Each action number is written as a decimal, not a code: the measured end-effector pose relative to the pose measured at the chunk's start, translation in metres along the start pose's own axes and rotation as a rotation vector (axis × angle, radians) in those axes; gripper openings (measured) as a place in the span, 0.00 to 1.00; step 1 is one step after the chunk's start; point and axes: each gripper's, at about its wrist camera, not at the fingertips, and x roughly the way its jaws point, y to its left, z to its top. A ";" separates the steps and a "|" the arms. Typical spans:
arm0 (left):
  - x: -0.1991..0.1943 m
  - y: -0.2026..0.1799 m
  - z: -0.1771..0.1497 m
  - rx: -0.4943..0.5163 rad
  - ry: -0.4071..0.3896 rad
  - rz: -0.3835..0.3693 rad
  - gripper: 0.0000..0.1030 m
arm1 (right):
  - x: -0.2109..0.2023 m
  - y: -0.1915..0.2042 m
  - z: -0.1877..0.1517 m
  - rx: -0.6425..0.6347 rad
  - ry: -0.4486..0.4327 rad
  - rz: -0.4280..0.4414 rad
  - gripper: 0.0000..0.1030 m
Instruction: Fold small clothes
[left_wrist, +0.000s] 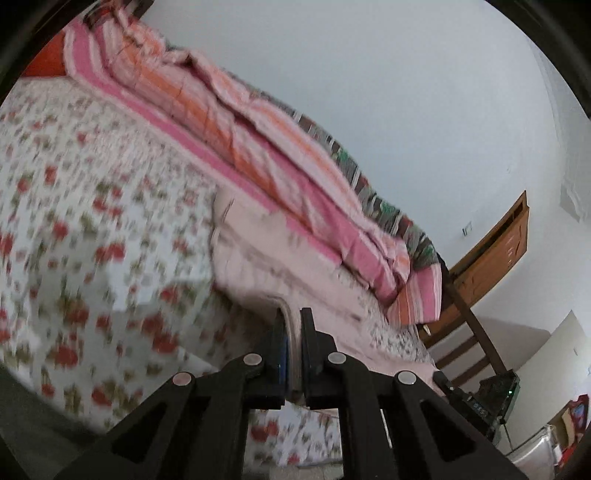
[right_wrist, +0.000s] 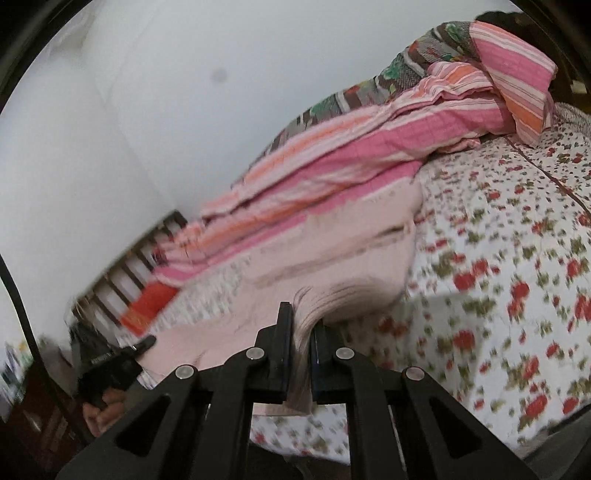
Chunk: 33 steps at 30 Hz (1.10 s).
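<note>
Two black grippers are pinching the near edge of a pale pink garment (left_wrist: 266, 254) over a flower-printed bedspread (left_wrist: 92, 221): the left gripper (left_wrist: 292, 325) is clamping one corner, the right gripper (right_wrist: 302, 325) is closing on the ribbed hem at the other. Behind it, a pink-and-orange striped quilt (right_wrist: 332, 166) is lying bunched along the white wall (left_wrist: 369, 74).

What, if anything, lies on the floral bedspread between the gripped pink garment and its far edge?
Nothing visible. Both the left gripper and right gripper are shut on the pink garment, whose far part lies bare on the floral bedspread.
</note>
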 end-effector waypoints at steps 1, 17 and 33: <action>0.005 -0.005 0.007 0.015 -0.008 0.012 0.06 | 0.003 -0.001 0.010 0.018 -0.005 0.006 0.08; 0.170 -0.006 0.106 0.043 -0.025 0.198 0.06 | 0.148 -0.065 0.120 0.210 0.079 -0.011 0.08; 0.263 0.041 0.139 -0.018 0.059 0.255 0.57 | 0.244 -0.124 0.162 0.170 0.208 -0.148 0.28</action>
